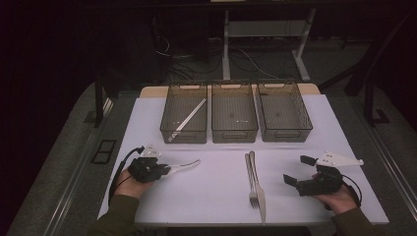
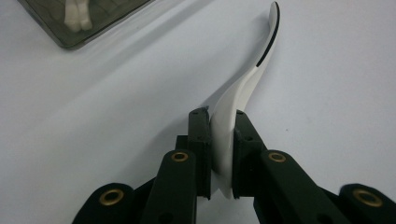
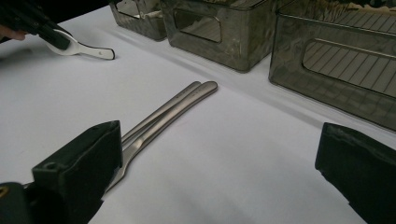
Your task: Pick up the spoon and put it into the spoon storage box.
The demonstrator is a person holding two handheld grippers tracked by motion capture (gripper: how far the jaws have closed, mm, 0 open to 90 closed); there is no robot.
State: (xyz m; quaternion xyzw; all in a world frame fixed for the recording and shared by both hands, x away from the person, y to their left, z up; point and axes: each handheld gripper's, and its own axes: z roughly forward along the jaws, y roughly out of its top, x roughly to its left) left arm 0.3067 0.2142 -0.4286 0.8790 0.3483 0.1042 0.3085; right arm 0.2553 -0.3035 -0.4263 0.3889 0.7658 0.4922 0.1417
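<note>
Left tongs (image 2: pixel 223 154) pinch white spoon (image 2: pixel 243 93) on table (image 2: pixel 93 116).

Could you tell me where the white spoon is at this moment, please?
In the high view the white spoon lies at the table's front left, clamped in the left gripper, in front of the leftmost bin.

Bare cloth (image 1: pixel 206 189) between fork (image 1: pixel 252 183) and spoon (image 1: pixel 184 165)
</note>
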